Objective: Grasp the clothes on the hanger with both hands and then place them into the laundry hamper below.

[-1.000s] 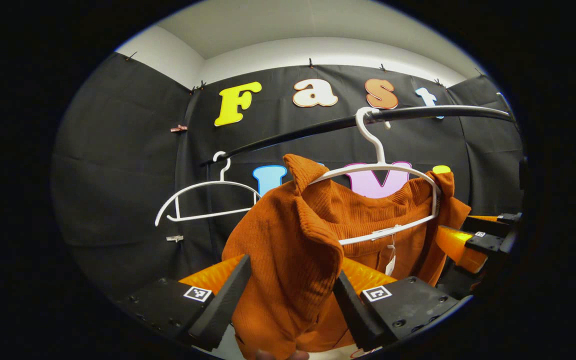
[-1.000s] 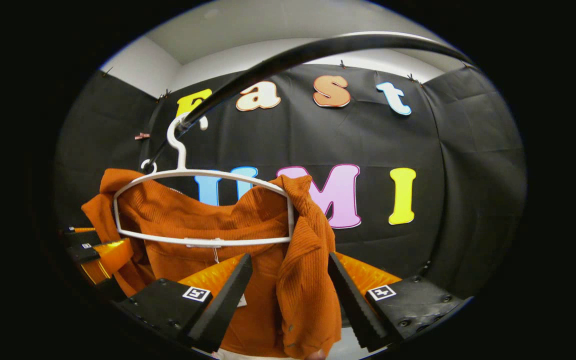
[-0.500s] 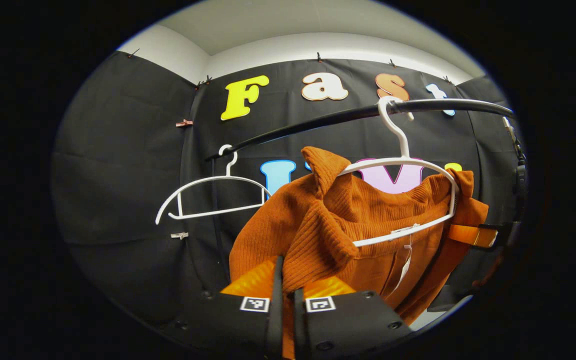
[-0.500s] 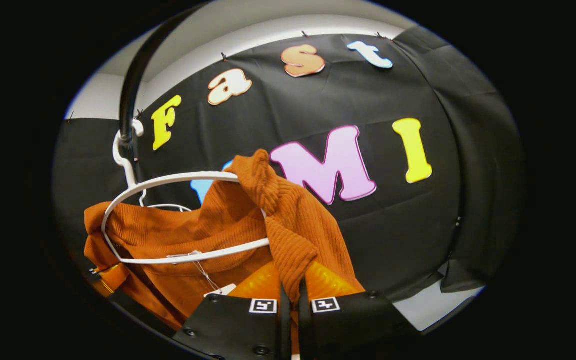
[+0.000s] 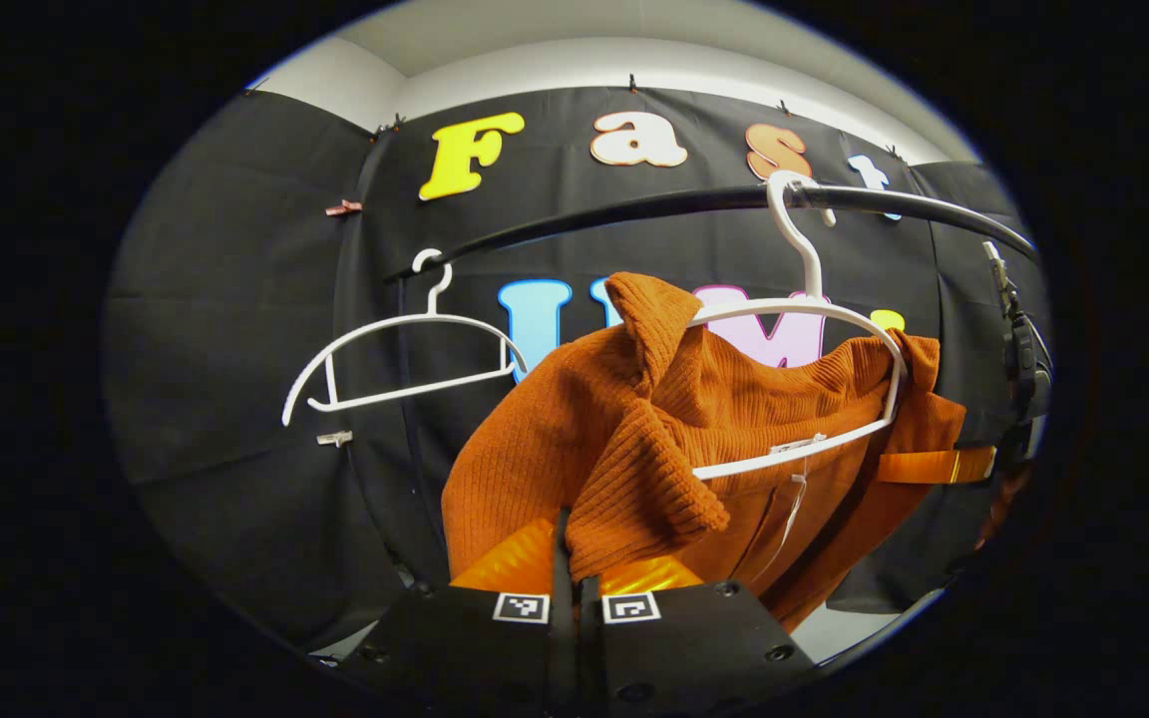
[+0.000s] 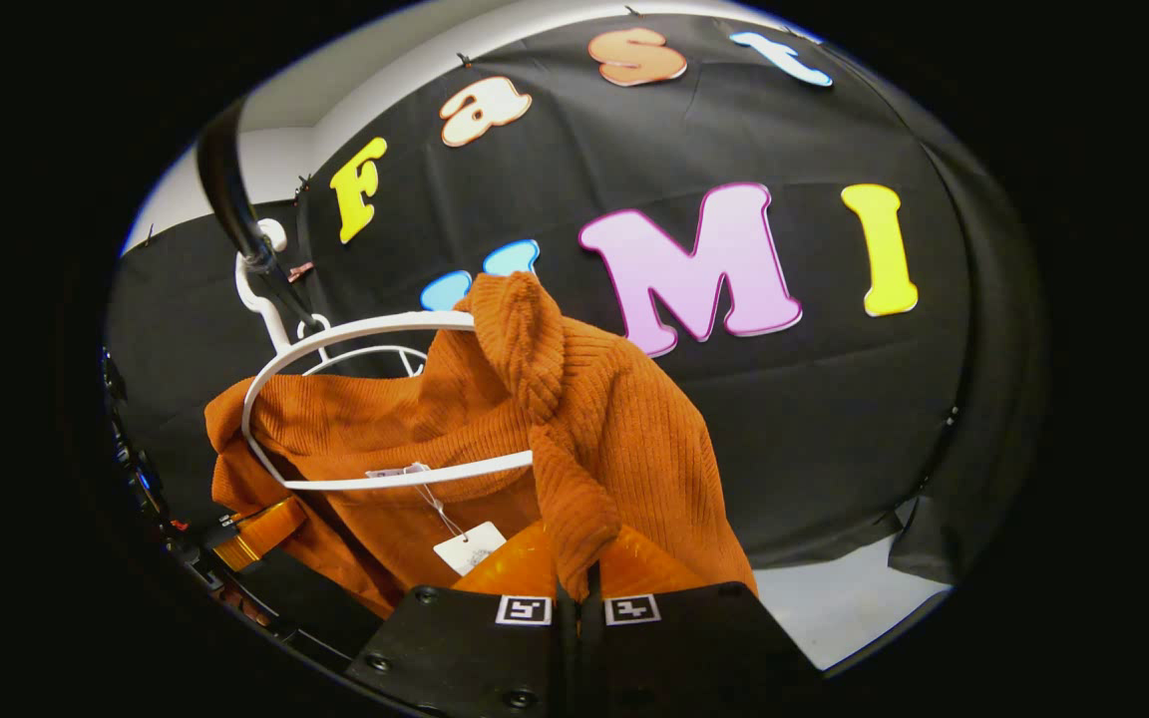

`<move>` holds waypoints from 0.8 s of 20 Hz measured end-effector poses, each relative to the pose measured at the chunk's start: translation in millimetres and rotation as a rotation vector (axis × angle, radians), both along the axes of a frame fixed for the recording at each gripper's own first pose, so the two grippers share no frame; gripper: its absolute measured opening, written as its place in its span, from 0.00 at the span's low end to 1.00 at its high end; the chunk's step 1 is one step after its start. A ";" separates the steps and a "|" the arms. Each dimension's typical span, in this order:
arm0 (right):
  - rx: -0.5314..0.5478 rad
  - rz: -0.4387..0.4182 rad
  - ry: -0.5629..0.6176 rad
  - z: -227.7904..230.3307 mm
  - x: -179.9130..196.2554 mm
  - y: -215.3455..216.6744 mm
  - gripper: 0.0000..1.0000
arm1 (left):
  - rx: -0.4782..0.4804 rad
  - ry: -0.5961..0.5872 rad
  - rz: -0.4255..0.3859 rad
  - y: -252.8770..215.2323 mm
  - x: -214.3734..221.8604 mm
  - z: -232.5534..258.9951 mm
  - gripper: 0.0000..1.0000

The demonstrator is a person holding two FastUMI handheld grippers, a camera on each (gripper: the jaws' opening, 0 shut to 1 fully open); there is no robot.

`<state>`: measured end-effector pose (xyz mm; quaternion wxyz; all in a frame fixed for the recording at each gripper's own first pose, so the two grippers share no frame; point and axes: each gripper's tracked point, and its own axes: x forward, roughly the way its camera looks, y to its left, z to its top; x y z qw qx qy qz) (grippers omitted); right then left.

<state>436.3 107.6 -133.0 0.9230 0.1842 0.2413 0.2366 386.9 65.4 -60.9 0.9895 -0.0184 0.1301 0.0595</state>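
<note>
Left gripper (image 5: pixel 574 558): fingers pressed together on a fold of the orange sweater (image 5: pixel 624 439), pinching the shoulder at the near end of the white hanger (image 5: pixel 802 379).
Right gripper (image 6: pixel 579 583): fingers clamped on the other shoulder fold of the sweater (image 6: pixel 584 439), at the opposite end of the hanger (image 6: pixel 355 409).
Where the sweater is: draped on its hanger, which hooks over the black rail (image 5: pixel 694 204); one shoulder peaks up over the hanger end in each view.
Hamper: below, by the task sentence.
Snag risk: the knit wraps the hanger ends, so a straight downward pull could drag the hanger along or yank its hook off the rail.
Slip risk: each pinch looks like a thin fold of ribbed knit; a hard tug could let it slide out.
Uneven pull: if one side clears first, the hanger may tip and swing.
Neighbour: an empty hanger (image 5: pixel 400 359) hangs on the same rail, beside it; a swing could knock it.
Tag (image 6: pixel 470 546): dangles on a string under the hanger bar and could catch.
</note>
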 end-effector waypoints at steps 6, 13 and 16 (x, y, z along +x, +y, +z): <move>0.024 -0.051 -0.019 27.8 18.0 -32.1 0.05 | -0.089 0.084 -0.026 9.3 -6.8 11.3 0.05; 0.035 -0.226 -0.130 41.8 63.9 -85.0 0.05 | -0.052 0.027 0.046 37.2 2.1 43.4 0.05; 0.026 -0.246 -0.077 11.9 74.5 -90.2 0.05 | -0.059 0.041 0.048 39.5 2.2 37.4 0.05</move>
